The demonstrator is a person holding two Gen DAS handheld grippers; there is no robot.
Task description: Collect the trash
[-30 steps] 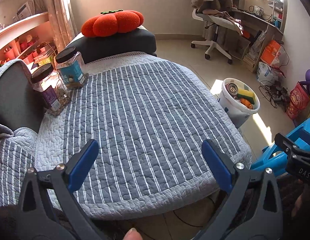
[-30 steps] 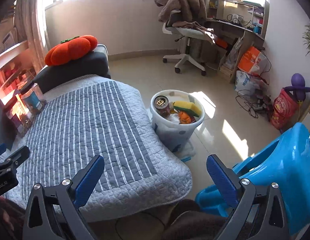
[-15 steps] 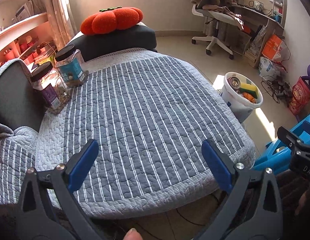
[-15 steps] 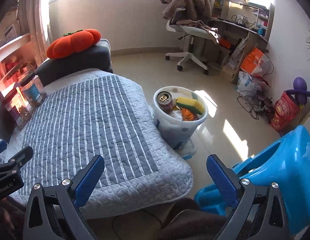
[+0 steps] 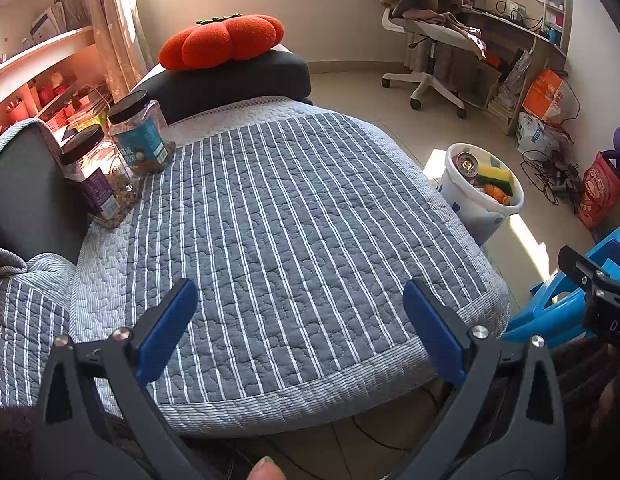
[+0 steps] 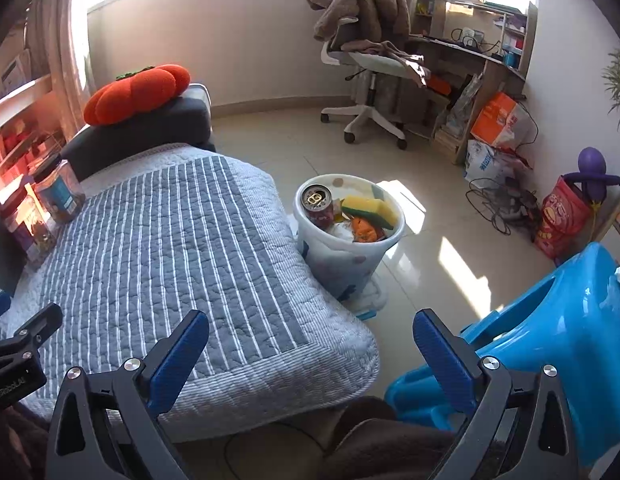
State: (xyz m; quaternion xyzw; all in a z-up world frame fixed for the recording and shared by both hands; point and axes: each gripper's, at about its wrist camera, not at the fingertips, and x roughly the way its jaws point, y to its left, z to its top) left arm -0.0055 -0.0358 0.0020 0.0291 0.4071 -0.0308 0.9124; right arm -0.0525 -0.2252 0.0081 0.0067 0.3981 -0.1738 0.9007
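A white trash bucket (image 6: 344,254) stands on the floor right of the quilted seat (image 6: 158,248); it holds a drink can (image 6: 317,205), a yellow-green sponge (image 6: 370,209) and orange scraps. The bucket also shows in the left wrist view (image 5: 476,208). My left gripper (image 5: 298,328) is open and empty over the near part of the striped quilt (image 5: 278,232). My right gripper (image 6: 310,352) is open and empty above the quilt's right edge, short of the bucket.
Two lidded jars (image 5: 118,160) stand at the quilt's left rear. A red pumpkin cushion (image 5: 222,42) lies on a dark pad. A blue plastic chair (image 6: 550,340) is at right. An office chair (image 6: 366,76), a desk, bags and cables line the far wall.
Both grippers have drawn slightly back and up; the bucket and quilt look a little farther off. Both stay open and empty.
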